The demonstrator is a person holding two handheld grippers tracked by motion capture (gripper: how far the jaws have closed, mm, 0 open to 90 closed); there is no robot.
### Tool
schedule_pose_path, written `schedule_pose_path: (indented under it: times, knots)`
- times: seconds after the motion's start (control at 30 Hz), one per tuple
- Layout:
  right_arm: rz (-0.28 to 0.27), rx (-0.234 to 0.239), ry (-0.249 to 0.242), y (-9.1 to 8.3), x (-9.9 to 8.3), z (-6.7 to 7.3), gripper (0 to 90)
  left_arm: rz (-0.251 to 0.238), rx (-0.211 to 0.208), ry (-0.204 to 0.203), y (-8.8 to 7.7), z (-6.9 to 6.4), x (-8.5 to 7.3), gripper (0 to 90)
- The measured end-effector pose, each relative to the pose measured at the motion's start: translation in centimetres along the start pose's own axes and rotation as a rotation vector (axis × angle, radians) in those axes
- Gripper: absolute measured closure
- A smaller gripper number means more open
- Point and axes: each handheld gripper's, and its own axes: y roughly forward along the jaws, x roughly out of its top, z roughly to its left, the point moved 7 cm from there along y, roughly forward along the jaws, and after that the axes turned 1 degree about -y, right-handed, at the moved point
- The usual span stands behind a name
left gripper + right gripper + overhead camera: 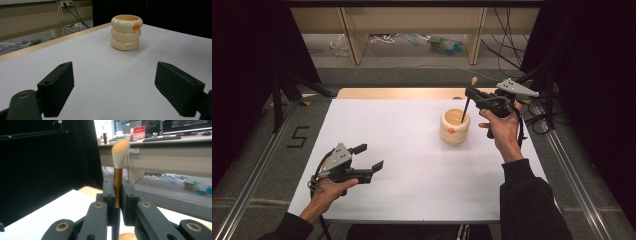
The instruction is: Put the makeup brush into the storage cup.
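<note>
The right tongs (473, 95) grip the brush (118, 170) upright above the cup (454, 127); lower it straight, handle first, before letting go. The left tongs (366, 156) rest open.

Left tool (370, 156) agape — right tool (470, 93) clamped

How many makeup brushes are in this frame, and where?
1. The makeup brush is clamped upright in the right gripper, its dark handle tip angling down into the cream ringed holder on the white table. Others could be hidden inside the holder.
</note>
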Motion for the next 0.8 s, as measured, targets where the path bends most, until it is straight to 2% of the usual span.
schedule_pose_path:
  times: [0.3, 0.43, 0.77, 0.8]
  knots:
    - [0.005, -0.012, -0.006, 1.1, 0.4, -0.3, 83.6, 0.004, -0.003, 0.004, 0.0, -0.1, 0.0, 15.6]
    - [0.027, -0.022, -0.001, 1.5, 0.0, -0.6, 83.7, 0.002, -0.003, 0.001, 0.0, -0.1, 0.0, 15.6]
    - [0.033, -0.041, 0.012, 2.7, -0.5, -1.4, 83.6, 0.002, -0.003, 0.002, 0.0, -0.1, 0.0, 15.6]
    - [0.020, -0.044, 0.008, 3.0, -0.6, -1.5, 83.7, 0.002, -0.003, 0.001, 0.0, -0.1, 0.0, 15.6]
